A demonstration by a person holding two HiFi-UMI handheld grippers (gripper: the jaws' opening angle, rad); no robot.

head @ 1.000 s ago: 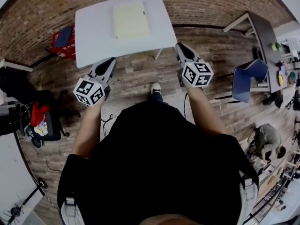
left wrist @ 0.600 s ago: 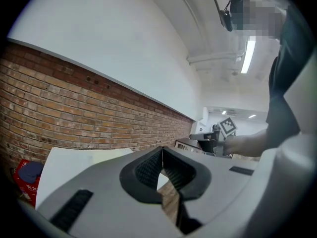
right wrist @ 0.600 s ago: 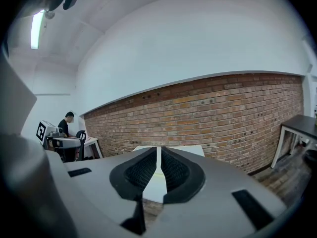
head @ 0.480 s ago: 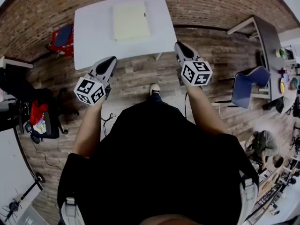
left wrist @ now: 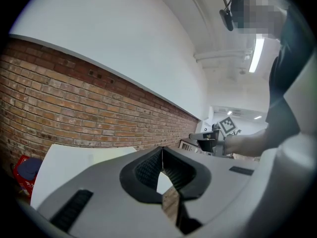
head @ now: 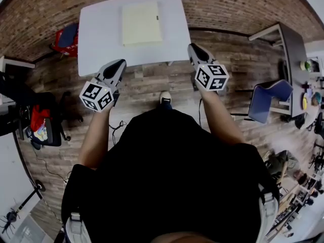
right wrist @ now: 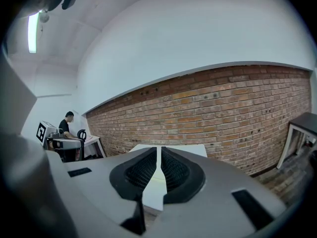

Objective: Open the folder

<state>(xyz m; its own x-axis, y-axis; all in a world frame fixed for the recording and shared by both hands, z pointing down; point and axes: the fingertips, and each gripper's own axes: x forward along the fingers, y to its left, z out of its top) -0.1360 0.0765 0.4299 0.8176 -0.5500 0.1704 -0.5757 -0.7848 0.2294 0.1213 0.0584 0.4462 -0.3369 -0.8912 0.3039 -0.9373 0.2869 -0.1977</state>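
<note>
Jaws on both left gripper (head: 119, 65) and right gripper (head: 193, 48) are pinched together, empty, just short of the worktop (head: 98, 39). Folder (head: 141, 23) lies flat, closed, mid-worktop. My worry: closed tips just shove it across the worktop instead of catching the cover's edge.

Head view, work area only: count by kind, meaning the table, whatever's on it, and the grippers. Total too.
white table: 1
pale yellow folder: 1
grippers: 2 (left gripper, right gripper)
Total: 4
</note>
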